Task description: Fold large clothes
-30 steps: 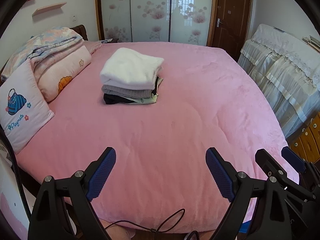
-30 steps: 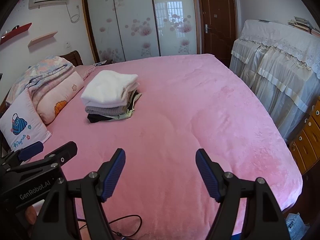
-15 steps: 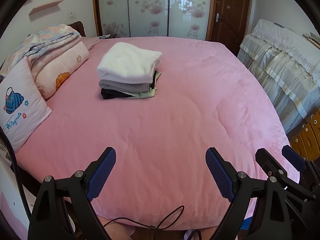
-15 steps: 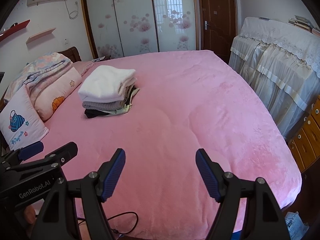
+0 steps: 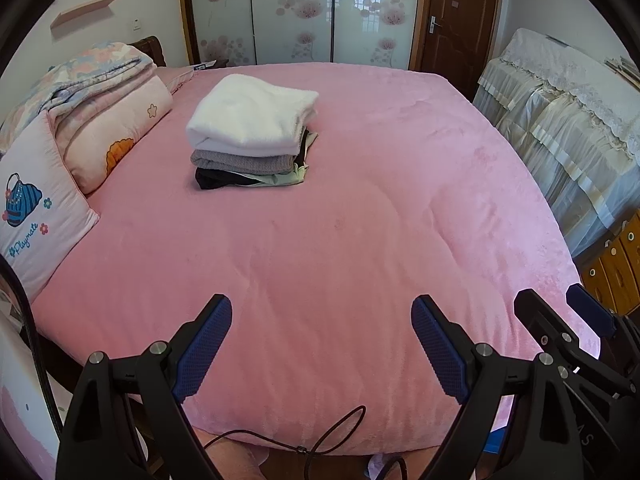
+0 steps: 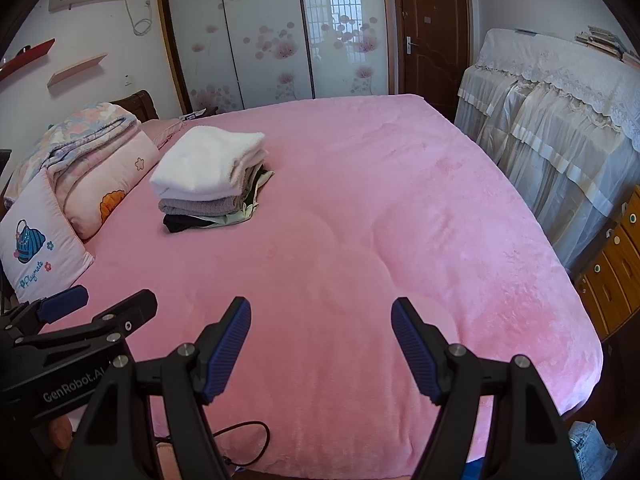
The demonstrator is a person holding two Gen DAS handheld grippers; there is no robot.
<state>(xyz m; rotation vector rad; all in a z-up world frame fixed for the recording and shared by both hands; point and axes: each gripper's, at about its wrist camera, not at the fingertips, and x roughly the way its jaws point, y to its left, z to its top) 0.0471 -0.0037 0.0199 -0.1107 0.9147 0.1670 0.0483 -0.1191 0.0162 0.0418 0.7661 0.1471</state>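
Observation:
A stack of folded clothes (image 5: 250,136) lies on the pink bed (image 5: 340,240), a white garment on top, grey, pale green and black ones under it. It also shows in the right wrist view (image 6: 210,178). My left gripper (image 5: 322,344) is open and empty above the bed's near edge. My right gripper (image 6: 320,344) is open and empty beside it, also over the near edge. The right gripper's fingers (image 5: 588,312) show at the right of the left wrist view; the left gripper's fingers (image 6: 64,304) show at the left of the right wrist view.
Pillows (image 5: 40,208) and a folded quilt (image 5: 92,80) lie along the bed's left side. A lace-covered cabinet (image 6: 560,120) and wooden drawers (image 6: 616,256) stand on the right. A sliding wardrobe (image 6: 280,40) and a door (image 6: 432,32) are behind. A cable (image 5: 320,440) hangs at the bed's front.
Both grippers have tilted slightly downward, so the bed and the stack sit a little higher in view. Both stay open and empty.

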